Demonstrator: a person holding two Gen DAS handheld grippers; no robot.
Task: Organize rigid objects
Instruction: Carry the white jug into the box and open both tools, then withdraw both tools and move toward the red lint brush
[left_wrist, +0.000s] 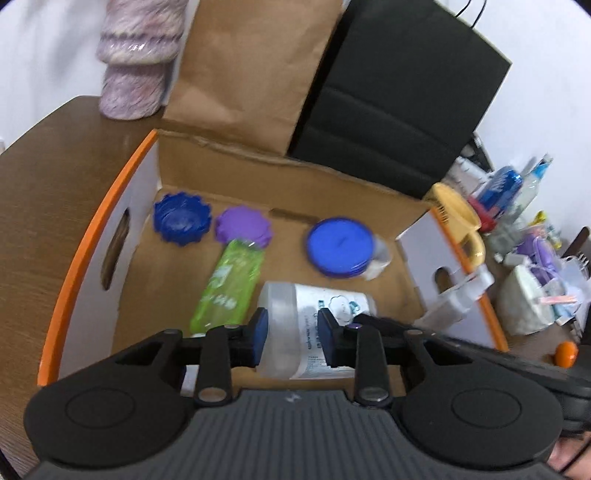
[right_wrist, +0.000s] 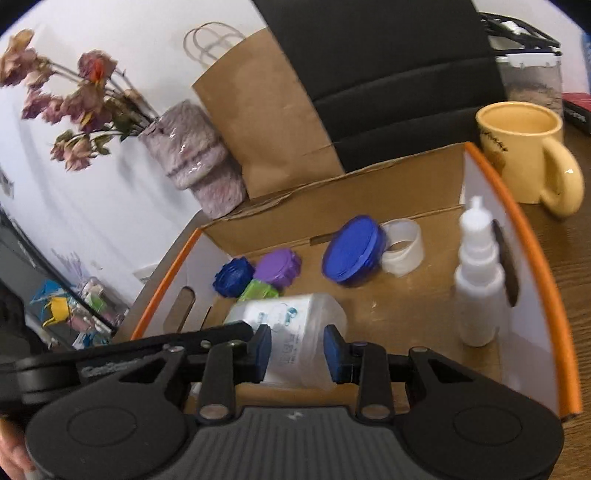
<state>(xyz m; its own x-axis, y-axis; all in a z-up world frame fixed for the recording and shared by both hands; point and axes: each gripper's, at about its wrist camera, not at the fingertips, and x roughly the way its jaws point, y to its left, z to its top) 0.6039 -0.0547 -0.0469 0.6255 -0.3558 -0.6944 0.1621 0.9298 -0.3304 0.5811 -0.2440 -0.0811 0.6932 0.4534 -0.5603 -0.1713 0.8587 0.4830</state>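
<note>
A see-through plastic bottle (left_wrist: 314, 325) with a paper label lies on its side in the cardboard box (left_wrist: 85, 236). Both the left gripper (left_wrist: 290, 338) and the right gripper (right_wrist: 297, 349) are closed on it. At 12 o'clock sit bumpy round lids (left_wrist: 181, 218). At 2 o'clock stands a smooth yellow mug (right_wrist: 517, 155) on the wooden tabletop (left_wrist: 48, 155).

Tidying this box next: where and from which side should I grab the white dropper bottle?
Grip the dropper bottle across its wide lower body, coming from the open box middle. It stands upright close to the box wall, and its stepped cap narrows to a tip, a poorer hold.
</note>
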